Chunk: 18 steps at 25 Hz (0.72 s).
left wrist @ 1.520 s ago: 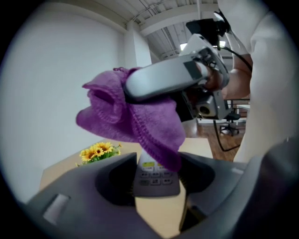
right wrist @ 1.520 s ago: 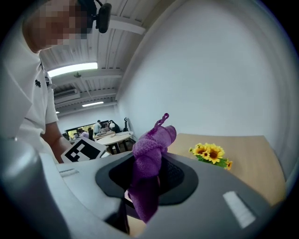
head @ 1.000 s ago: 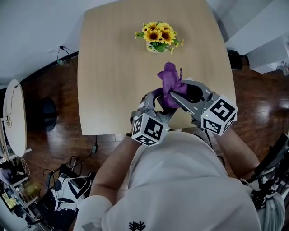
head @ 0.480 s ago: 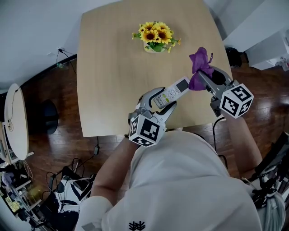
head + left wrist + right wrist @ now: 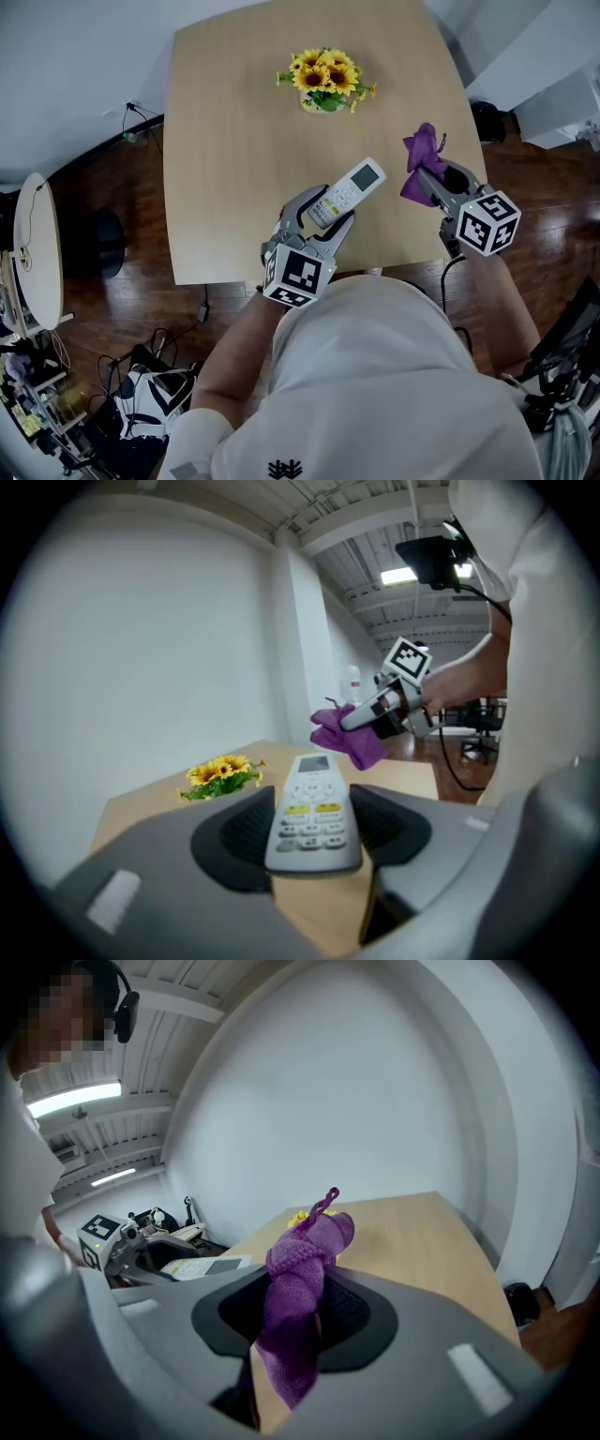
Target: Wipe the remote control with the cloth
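Observation:
My left gripper (image 5: 325,217) is shut on the near end of a white remote control (image 5: 347,192), held above the table's near edge with its buttons up; the same remote (image 5: 310,808) lies between the jaws in the left gripper view. A bunched purple cloth (image 5: 421,161) sticks out of my right gripper (image 5: 429,180), which is shut on it near the table's right edge. In the right gripper view the cloth (image 5: 300,1283) hangs between the jaws. The cloth is well to the right of the remote and does not touch it.
A small pot of yellow sunflowers (image 5: 325,80) stands at the far middle of the light wooden table (image 5: 234,141). Dark wooden floor surrounds the table, with cables and clutter (image 5: 141,384) at the lower left and a round white side table (image 5: 33,244) at the left.
The right gripper has carried the purple cloth off the remote, to the right and down toward the table's edge. The remote, covered by the cloth before, now shows in full in the left gripper.

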### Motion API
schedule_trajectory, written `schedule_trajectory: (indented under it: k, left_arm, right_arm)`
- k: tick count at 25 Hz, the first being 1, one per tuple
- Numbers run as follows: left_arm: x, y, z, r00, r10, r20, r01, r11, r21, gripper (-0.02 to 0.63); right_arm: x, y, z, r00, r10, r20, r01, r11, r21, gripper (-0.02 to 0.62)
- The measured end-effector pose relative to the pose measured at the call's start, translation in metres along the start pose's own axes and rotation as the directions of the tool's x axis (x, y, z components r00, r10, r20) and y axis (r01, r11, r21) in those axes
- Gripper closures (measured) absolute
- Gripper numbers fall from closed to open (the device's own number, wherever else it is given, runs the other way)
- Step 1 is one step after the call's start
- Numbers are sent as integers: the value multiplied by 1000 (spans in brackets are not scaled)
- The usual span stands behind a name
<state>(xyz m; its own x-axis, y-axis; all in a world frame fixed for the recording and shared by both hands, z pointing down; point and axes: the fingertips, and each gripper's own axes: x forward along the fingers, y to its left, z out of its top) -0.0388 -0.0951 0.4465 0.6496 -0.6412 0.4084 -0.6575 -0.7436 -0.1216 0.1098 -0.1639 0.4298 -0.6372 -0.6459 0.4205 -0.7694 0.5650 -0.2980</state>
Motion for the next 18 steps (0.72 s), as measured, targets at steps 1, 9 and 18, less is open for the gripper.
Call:
schedule_trajectory:
  k: [1,9,18]
  left_arm:
    - [-3,5,-5,1000,28,-5,-28,1000,-14,334]
    - [-33,50,-72,949,286,-130,-306,934,-185,336]
    - [-49,73,-145,842,431,-323,-530,770,-355,334]
  right_arm:
    - [0,4,-8,1000,9,-15,-9,1000,1,472]
    - [-5,27,-58,988,80,-131,-81,997,-4,471]
    - [-21,30,-85,967,113,-228,-123,992,-29,472]
